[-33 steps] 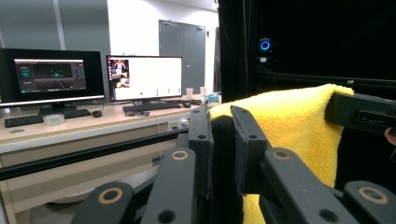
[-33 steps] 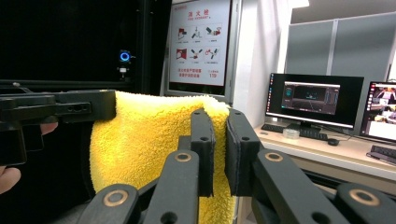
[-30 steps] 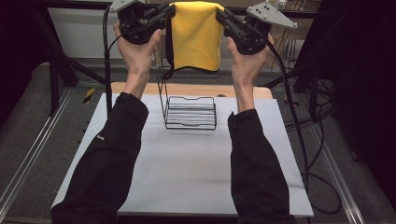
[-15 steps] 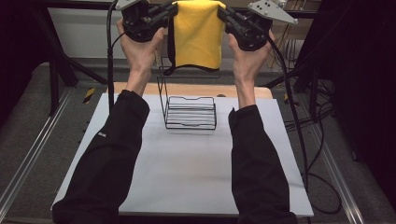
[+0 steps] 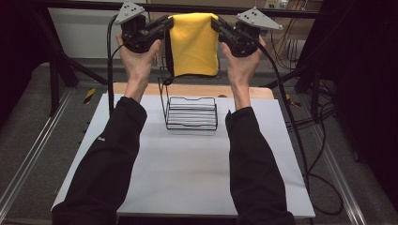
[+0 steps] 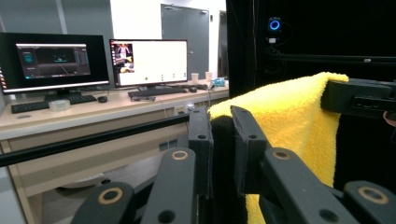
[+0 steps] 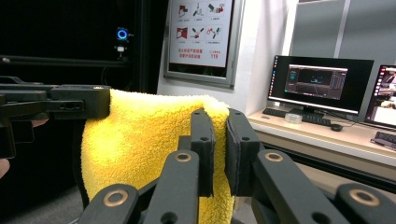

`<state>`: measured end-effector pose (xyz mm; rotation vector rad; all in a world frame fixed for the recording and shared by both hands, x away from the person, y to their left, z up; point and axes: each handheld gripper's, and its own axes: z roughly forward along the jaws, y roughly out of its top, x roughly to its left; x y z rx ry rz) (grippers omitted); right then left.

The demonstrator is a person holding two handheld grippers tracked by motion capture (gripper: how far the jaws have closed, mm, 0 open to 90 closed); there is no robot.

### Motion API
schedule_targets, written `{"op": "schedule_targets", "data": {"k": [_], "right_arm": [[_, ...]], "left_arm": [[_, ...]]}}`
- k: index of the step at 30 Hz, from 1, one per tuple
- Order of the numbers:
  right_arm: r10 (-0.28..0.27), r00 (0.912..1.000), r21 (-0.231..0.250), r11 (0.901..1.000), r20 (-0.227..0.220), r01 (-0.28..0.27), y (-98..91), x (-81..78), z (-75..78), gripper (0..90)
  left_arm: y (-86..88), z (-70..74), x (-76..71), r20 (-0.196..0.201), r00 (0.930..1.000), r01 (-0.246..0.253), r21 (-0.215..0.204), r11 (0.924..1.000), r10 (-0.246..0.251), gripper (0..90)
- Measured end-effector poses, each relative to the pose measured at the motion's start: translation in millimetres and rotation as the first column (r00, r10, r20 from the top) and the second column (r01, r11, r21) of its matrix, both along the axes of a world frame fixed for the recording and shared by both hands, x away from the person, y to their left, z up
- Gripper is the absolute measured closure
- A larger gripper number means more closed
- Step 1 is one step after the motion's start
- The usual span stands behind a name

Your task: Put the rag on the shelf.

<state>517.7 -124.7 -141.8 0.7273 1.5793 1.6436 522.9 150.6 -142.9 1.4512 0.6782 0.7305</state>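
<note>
The white rectangular table board (image 5: pixel 187 168) carries a black wire rack with an upright back frame (image 5: pixel 191 112), standing toward twelve o'clock of the board's middle. Above and beyond the rack hangs a yellow fluffy microfibre cloth (image 5: pixel 194 44), stretched between the two tools and draped down at six o'clock from its top edge. The left gripper (image 5: pixel 162 26) pinches the cloth's top corner at nine o'clock; in the left gripper view its jaws stand nearly together with the cloth's edge between them. The right gripper (image 5: pixel 219 26) pinches the corner at three o'clock, its jaws likewise pressed on the fabric.

The likely risks:
- Each grip holds only a thin edge of pile, so a pull apart could slip one corner free and let the cloth swing down.
- If lowered without care, the hanging hem could snag on the rack's upright wires and bunch up.
- Uneven hands would tilt the top edge, so the cloth lands crooked.
</note>
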Motion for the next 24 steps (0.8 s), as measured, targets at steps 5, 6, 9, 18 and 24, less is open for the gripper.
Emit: {"op": "schedule_targets", "data": {"k": [5,6,9,18,24], "right_arm": [[-0.002,0.9997,-0.020,0.9998,-0.023,0.002,-0.3,0.5,-9.9,83.6],[0.000,0.9996,-0.020,0.9998,-0.028,-0.001,-0.5,0.7,-11.7,83.6],[0.008,0.9991,-0.030,0.9995,-0.043,-0.010,-0.6,0.0,-19.3,83.5],[0.042,0.9946,-0.054,0.9974,-0.095,-0.047,0.3,-5.2,-40.1,83.1],[0.052,0.9924,-0.071,0.9957,-0.112,-0.060,0.0,-9.1,-47.5,82.8]], "left_arm": [[0.7,-11.8,-0.6,-0.017,0.9998,0.007,0.013,0.9999,-0.007,79.2],[1.2,-14.8,-1.3,-0.020,0.9998,0.009,0.015,0.9998,-0.009,79.2],[3.5,-21.8,-3.2,-0.028,0.9995,0.014,0.023,0.9996,-0.013,79.2],[10.1,-43.0,-9.4,-0.067,0.9975,0.027,0.036,0.9990,-0.024,79.1],[12.0,-50.3,-14.1,-0.075,0.9966,0.037,0.045,0.9983,-0.034,79.1]]}}
